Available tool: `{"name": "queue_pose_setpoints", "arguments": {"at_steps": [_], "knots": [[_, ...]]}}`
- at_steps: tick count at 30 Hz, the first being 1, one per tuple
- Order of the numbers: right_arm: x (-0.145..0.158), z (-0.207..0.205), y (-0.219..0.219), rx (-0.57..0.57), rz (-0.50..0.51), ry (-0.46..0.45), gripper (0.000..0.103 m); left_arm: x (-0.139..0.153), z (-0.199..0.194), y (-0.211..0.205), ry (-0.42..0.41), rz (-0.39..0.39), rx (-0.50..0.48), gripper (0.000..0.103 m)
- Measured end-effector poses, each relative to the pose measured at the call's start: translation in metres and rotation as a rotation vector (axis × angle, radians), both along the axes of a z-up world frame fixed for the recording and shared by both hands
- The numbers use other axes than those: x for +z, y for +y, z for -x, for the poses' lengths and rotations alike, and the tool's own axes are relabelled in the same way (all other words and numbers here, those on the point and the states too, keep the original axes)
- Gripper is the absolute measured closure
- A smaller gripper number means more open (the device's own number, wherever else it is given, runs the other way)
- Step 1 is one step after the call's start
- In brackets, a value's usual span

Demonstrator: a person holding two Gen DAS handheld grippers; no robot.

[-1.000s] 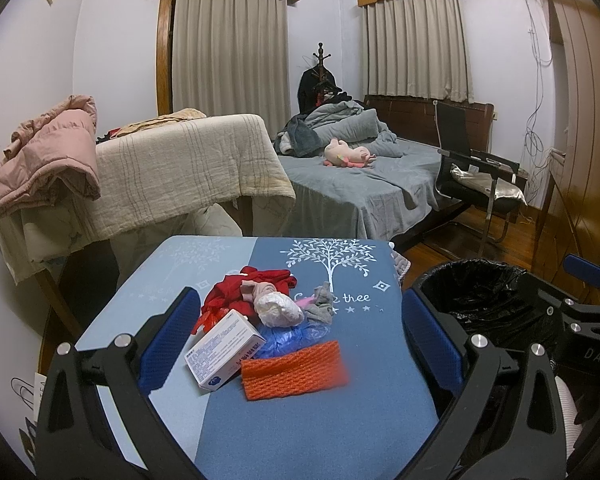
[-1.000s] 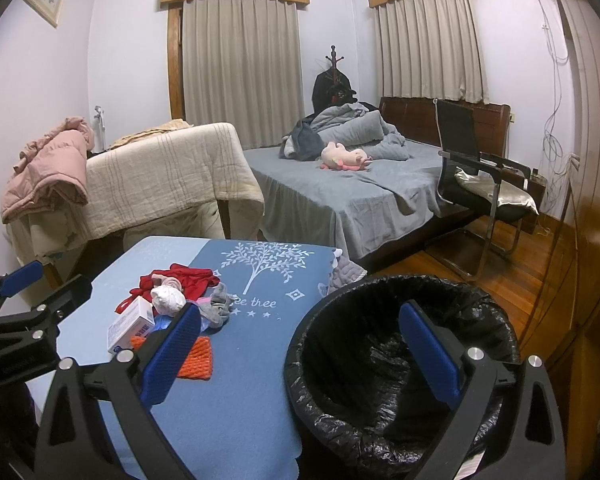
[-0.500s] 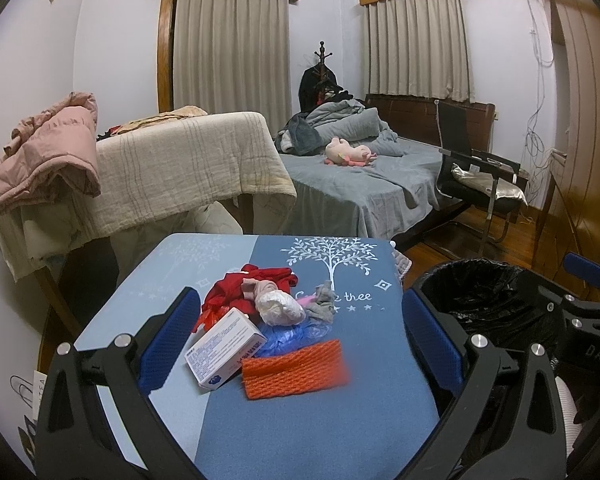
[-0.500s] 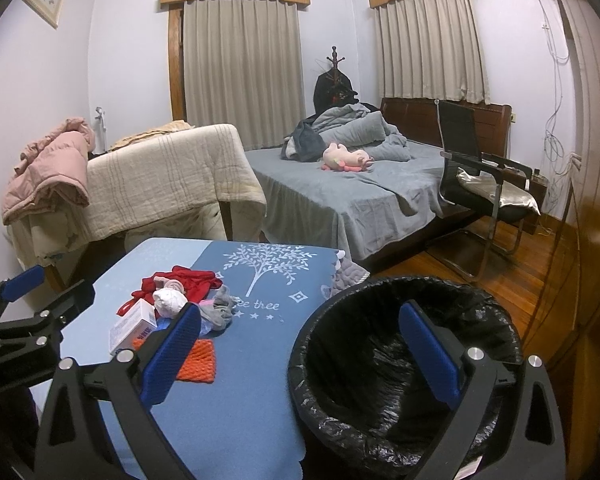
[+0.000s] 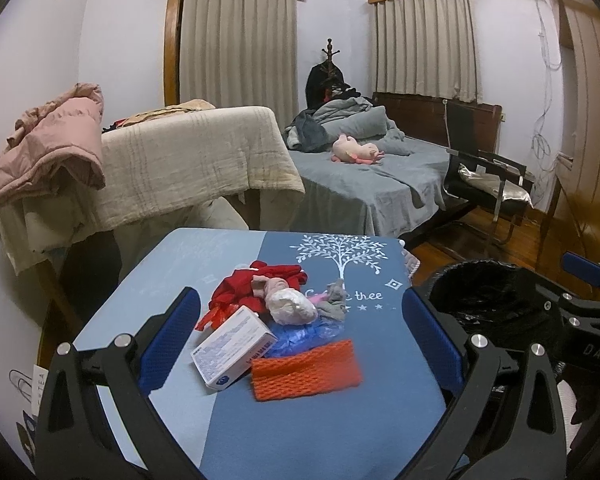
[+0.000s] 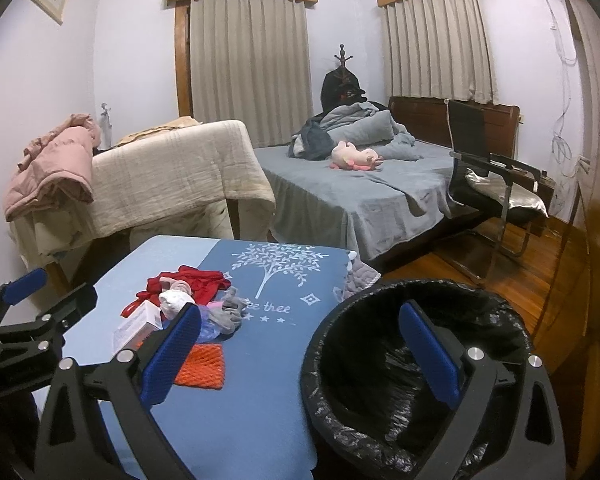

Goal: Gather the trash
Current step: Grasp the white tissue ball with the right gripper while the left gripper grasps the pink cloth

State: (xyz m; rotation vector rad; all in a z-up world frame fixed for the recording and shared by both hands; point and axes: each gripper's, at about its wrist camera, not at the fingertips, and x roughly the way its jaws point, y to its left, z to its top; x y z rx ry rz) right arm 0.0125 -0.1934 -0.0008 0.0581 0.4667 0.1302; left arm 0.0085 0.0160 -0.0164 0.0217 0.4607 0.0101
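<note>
A pile of trash lies mid-table on the blue cloth (image 5: 300,420): an orange foam net (image 5: 306,370), a white box (image 5: 236,348), blue plastic (image 5: 304,334), a white wad (image 5: 290,306), a red wrapper (image 5: 256,284) and a grey scrap (image 5: 334,300). My left gripper (image 5: 300,340) is open and empty, hovering just short of the pile. My right gripper (image 6: 300,356) is open and empty, above the near rim of the black-lined bin (image 6: 416,360) beside the table's right edge. The pile shows left in the right wrist view (image 6: 192,308).
Behind the table stand a blanket-draped piece of furniture (image 5: 188,160) with a pink jacket (image 5: 48,144), a grey bed (image 5: 364,180) with a pink plush toy (image 5: 356,150), and a black chair (image 5: 484,184) on the wooden floor.
The left view is almost unchanged. The right gripper has drifted slightly right, so the bin sits a bit more central in its view.
</note>
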Motion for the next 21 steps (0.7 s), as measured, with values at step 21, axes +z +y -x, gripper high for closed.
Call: {"name": "queue_pose_setpoints", "arguments": {"at_steps": [21], "knots": [[-0.055,-0.093,0.09,0.168,0.014,0.057,0.014,-0.044,-0.055,0.098,0.042,-0.022,0.166,0.005]]}}
